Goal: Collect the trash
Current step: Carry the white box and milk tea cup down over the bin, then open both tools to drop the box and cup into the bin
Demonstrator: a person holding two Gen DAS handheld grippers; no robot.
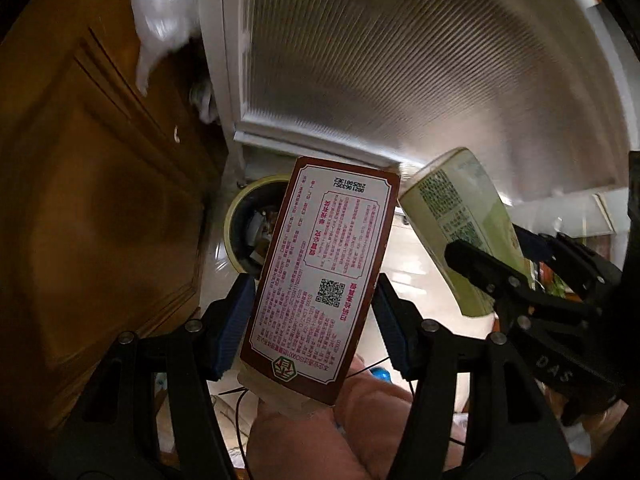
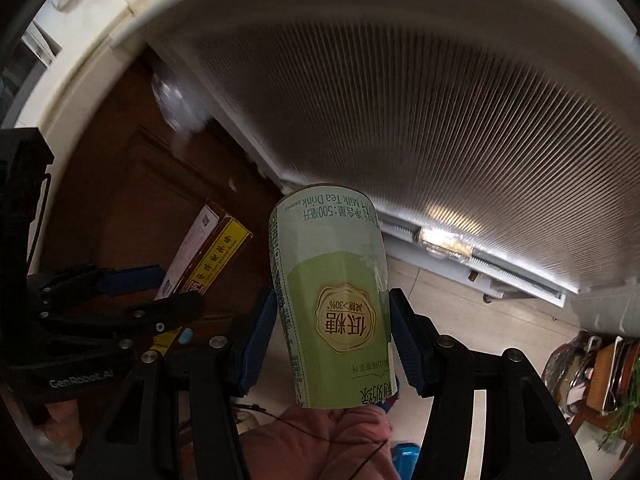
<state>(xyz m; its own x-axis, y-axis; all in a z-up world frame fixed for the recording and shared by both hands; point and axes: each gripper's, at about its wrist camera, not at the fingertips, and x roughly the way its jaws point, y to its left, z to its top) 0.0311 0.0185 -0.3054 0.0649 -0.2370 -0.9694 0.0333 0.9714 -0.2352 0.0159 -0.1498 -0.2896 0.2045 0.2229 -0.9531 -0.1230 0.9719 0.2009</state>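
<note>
Both trash items are in hand. Red-bordered carton (image 1: 316,284), white back panel with red print and a QR code, sits clamped between the blue pads (image 1: 234,326) of the left tool (image 1: 316,320), jaws about two-thirds apart and pressing on its long edges. It runs from 6 o'clock up toward 12, leaning slightly toward 1. In the right wrist view the same carton (image 2: 208,248) appears at 9 o'clock, a yellow side face showing.

Green milk tea bottle (image 2: 336,300), label upside down, is gripped between the blue pads (image 2: 256,344) of the right tool (image 2: 334,340), also about two-thirds open, jaws closed on the bottle body. Bottle base points up toward 12 o'clock. From the left wrist view the bottle (image 1: 460,224) is at 3 o'clock, just beside the carton, the right tool's black fingers (image 1: 480,268) around it.

Bin (image 1: 244,224) with a yellowish rim is partly hidden behind the carton, at about 9 o'clock of it, dark inside with scraps visible. It stands on the pale tiled floor (image 1: 416,272).

Ribbed glass door (image 1: 400,64) with a white frame fills 12 to 2 o'clock. Brown wooden cabinet (image 1: 100,200) takes 8 to 10 o'clock. White plastic bag (image 1: 160,12) hangs at 11 o'clock, blurred. Pink sleeve (image 1: 312,440) at 6 o'clock.
</note>
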